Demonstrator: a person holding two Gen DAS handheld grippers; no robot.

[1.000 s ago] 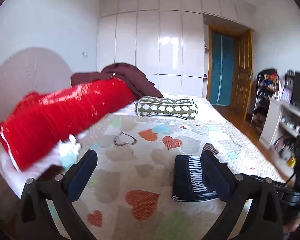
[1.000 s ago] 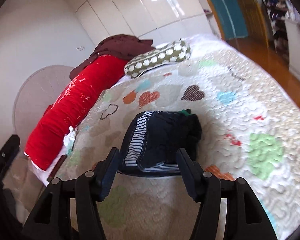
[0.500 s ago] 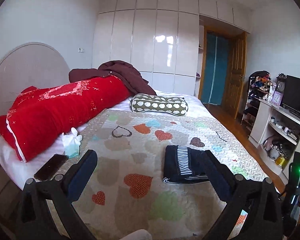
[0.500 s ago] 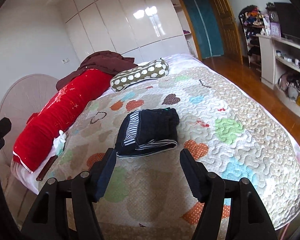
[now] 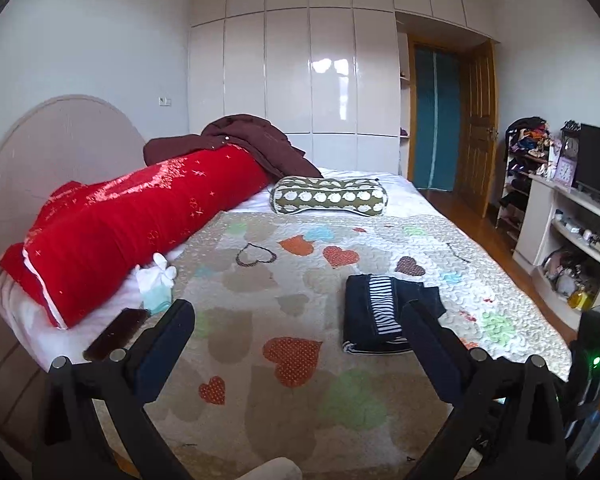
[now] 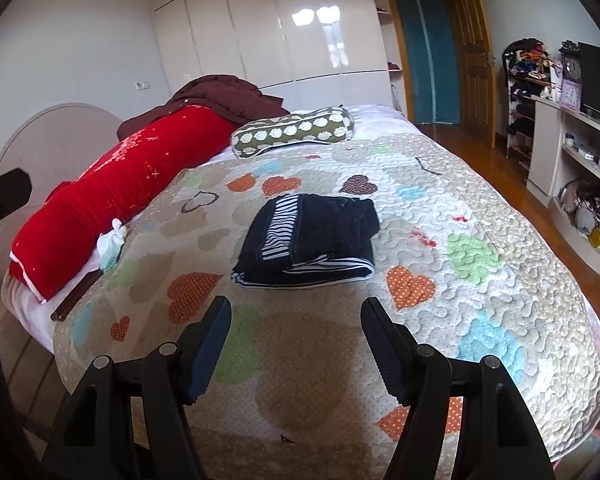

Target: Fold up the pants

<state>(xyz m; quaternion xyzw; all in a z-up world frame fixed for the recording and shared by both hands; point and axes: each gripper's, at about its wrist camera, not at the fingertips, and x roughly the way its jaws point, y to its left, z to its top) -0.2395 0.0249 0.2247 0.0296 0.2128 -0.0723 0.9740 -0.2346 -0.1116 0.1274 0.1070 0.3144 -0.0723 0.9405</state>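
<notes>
Navy pants lie folded mid-quilt, apparently finished; left gripper and right gripper hover near them, released and empty.

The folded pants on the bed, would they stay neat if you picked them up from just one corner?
Probably not. The folded pants are soft cloth stacked in loose layers, so lifted by one corner they would likely droop and unfold. They look light and would not roll. Pushed across the bumpy heart quilt, they might bunch up instead of sliding.
</notes>
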